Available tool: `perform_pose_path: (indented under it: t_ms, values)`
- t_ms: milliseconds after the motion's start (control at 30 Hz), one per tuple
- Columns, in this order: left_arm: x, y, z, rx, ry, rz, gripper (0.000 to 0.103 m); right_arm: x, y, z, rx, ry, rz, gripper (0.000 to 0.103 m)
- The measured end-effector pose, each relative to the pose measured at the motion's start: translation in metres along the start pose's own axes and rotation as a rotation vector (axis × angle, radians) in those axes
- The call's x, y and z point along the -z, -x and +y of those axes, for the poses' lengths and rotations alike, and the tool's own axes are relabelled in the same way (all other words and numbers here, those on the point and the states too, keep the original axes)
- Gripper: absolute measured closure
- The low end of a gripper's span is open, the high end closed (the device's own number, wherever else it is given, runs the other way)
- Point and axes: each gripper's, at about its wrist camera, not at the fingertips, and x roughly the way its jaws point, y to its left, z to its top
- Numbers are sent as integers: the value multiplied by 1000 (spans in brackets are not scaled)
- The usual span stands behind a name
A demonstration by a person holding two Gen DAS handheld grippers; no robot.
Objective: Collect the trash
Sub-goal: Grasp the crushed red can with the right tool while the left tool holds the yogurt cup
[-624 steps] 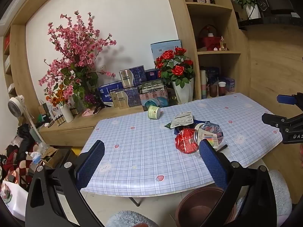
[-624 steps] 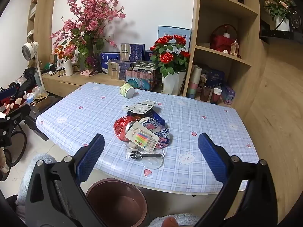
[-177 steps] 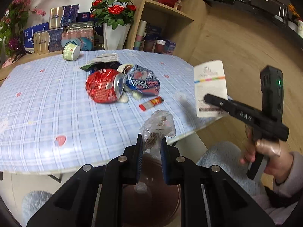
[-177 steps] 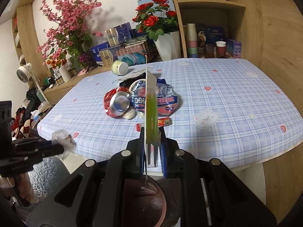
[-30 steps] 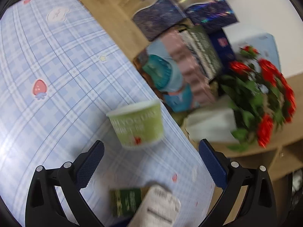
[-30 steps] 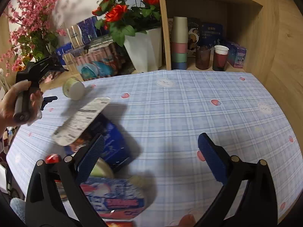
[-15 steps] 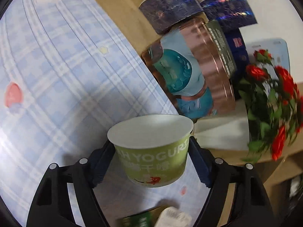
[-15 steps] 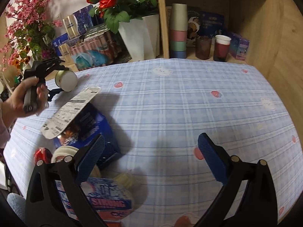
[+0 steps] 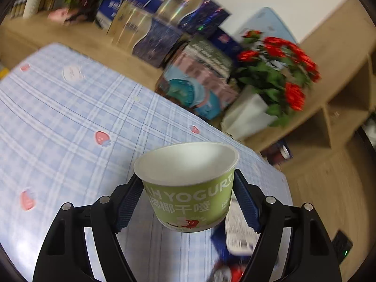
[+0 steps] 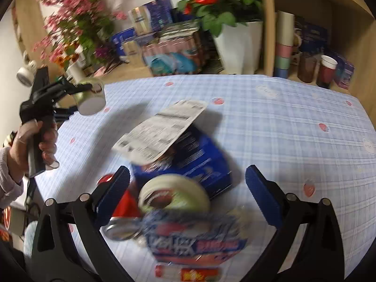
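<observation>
A green paper yogurt cup (image 9: 190, 202), empty and upright, hangs above the checked tablecloth (image 9: 70, 122) with my left gripper (image 9: 188, 188) shut on its sides. The right wrist view shows that same cup (image 10: 90, 98) at the far left, carried by a hand (image 10: 35, 141). My right gripper (image 10: 186, 174) stands open over the trash pile, touching nothing. The pile holds a white printed packet (image 10: 162, 127), a blue pack (image 10: 202, 162), a round lidded tub (image 10: 174, 197), a red can (image 10: 124, 202), a blue-red wrapper (image 10: 195, 242) and a small red-yellow wrapper (image 10: 188, 273).
Red roses in a white pot (image 10: 237, 42), gift boxes (image 10: 169, 44) and pink blossoms (image 10: 70, 16) line the back of the table. Stacked cups (image 10: 284, 44) and a red cup (image 10: 326, 70) stand on the shelf at right.
My left gripper closed on the yogurt cup, lifted it off the table and rolled level. My right gripper drew back, so the trash pile now lies between its fingers.
</observation>
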Motion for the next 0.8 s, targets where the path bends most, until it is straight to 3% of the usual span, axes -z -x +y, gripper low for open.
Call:
perform_pose_path:
  t_ms: [100,200,367,500,800]
  values:
    - [20,29,-11,17,-68,-16,29,15,4,10,-30,-4,27,6]
    - [41,51,-18,48,-95,-17,29,27,2,39,-38,92,70,7]
    - [80,82,-18,110,-101,-5,29,37,-20,98,17,458,168,9]
    - [98,103,-11,124,-79,-26,29,35,-31,128,15,623,225,9]
    - [127,133,8,118,-50,-49,29,26,-82,147,62,781,377,14]
